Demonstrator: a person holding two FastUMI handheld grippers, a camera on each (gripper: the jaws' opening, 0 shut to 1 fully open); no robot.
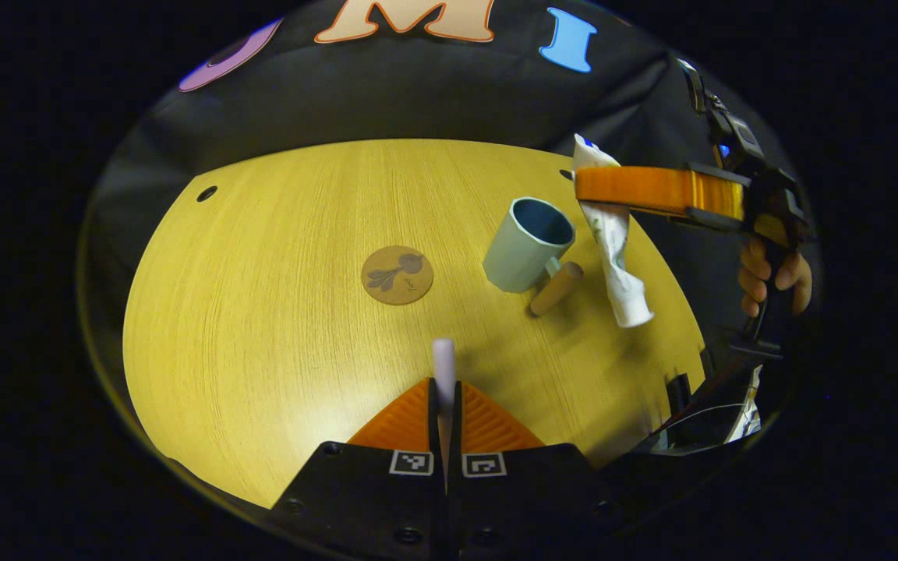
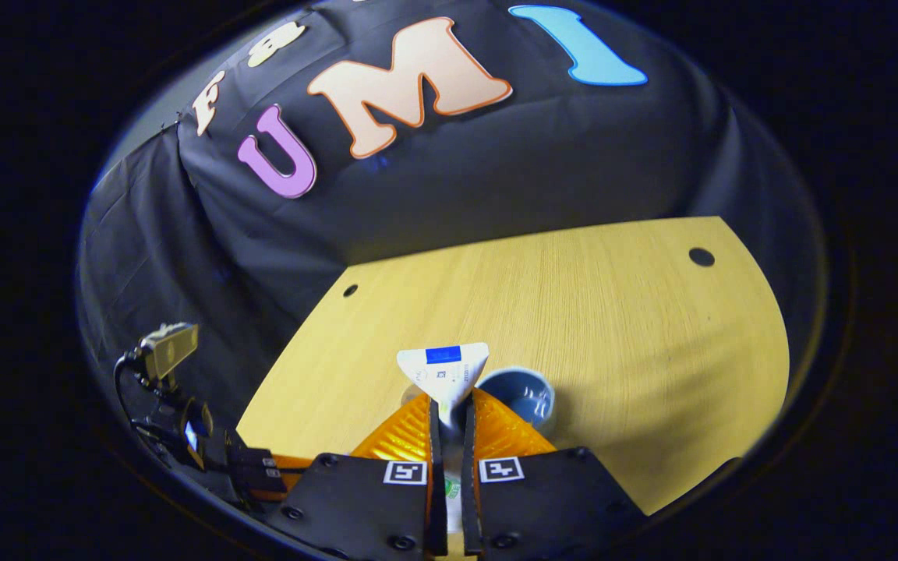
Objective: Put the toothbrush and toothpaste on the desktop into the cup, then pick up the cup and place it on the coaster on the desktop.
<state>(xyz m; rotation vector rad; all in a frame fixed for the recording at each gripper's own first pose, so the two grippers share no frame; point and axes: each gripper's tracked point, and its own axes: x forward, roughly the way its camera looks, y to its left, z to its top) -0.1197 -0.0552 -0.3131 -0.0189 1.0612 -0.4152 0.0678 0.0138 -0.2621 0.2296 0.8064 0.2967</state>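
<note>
Loading the cup: the step in hand, judged from both pieces being lifted and neither yet inside.
Worktop [image 1: 262, 312]: a pale wood surface that carried the cup and coaster, well apart from each other.
Cup [image 1: 531, 243]: stood upright right of the coaster, mouth open and apparently empty, its wooden handle [image 1: 556, 288] pointing toward the near edge; in the right gripper view the cup [image 2: 519, 393] lay just beyond and right of the tongs.
Paste [image 1: 613, 249]: hung in the air just right of the cup, cap end down, crimped end up; in the right gripper view the crimped end [image 2: 443, 366] stuck out past the tips.
Right tongs [image 2: 449, 425]: pressed onto the paste from both sides; seen from across as an arm [image 1: 655, 191] with a hand [image 1: 772, 273] on the grip.
Left tongs [image 1: 445, 401]: pinched nearly together on the brush, above the worktop's near side.
Coaster [image 1: 397, 274]: lay flat and bare near the worktop's middle.
Brush [image 1: 443, 362]: a slim pale end poked out between the left tips, aimed roughly toward the coaster; which end it was could not be told.
Next move, as a judgement: the paste wanted carrying a little left until its cap end stood over the cup's mouth, then lowering before letting go; the brush needed to travel right to the same mouth and tip upright.
</note>
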